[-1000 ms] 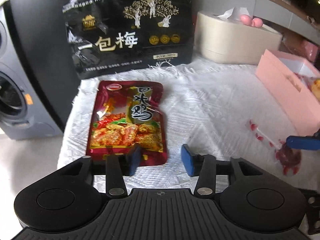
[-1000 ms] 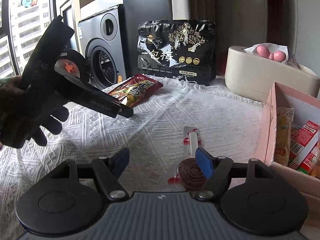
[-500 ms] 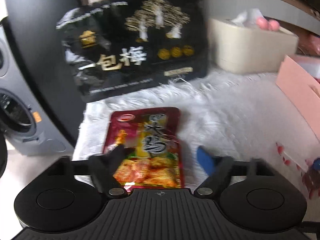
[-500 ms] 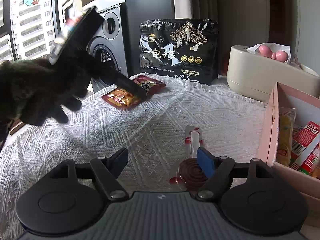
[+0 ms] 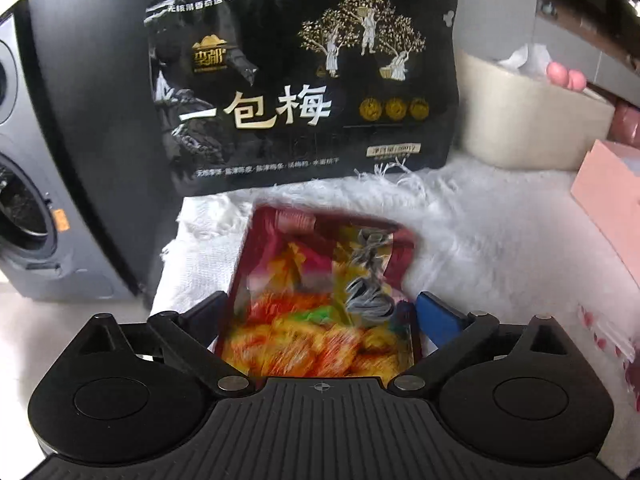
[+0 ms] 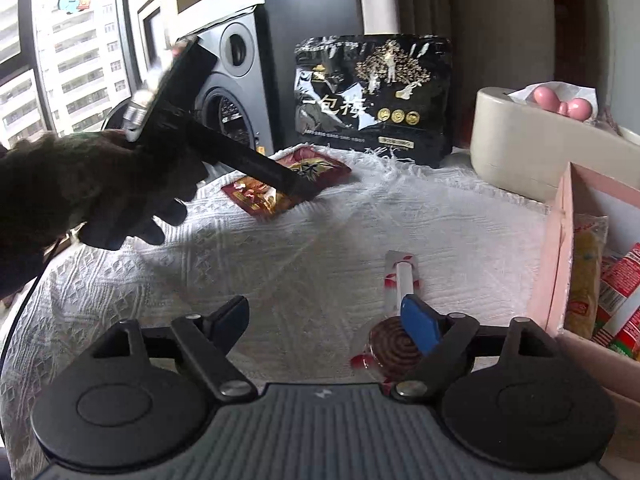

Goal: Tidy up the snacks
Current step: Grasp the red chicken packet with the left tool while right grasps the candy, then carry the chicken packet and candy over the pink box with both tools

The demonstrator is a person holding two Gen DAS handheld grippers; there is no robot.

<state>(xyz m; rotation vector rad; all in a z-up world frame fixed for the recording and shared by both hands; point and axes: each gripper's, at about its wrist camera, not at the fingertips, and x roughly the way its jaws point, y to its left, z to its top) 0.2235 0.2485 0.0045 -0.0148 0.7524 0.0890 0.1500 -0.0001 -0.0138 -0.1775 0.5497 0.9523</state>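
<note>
Snack pouch (image 5: 320,300) — red, with a food picture — lies on the white cloth (image 5: 480,240) of the bench, near its far left corner, in front of a big black bag (image 5: 304,88) that stands upright against the back. The left gripper (image 5: 320,312) is spread wide over the pouch's near end, one finger on each side of it; the pouch is motion-blurred there, and whether the pads touch it I cannot tell. From the right wrist view the left gripper (image 6: 300,188) reaches down onto the pouch (image 6: 288,184), held by a dark-gloved hand (image 6: 80,188).

The right gripper (image 6: 328,316) is open too, low over the cloth, its right pad (image 6: 416,320) over a wrapped spiral lollipop (image 6: 394,344) whose stick points away. A pink box (image 6: 556,256) at the right edge holds several packets (image 6: 616,292). A beige tissue box (image 6: 532,148) sits behind it — well apart from the pouch.
</note>
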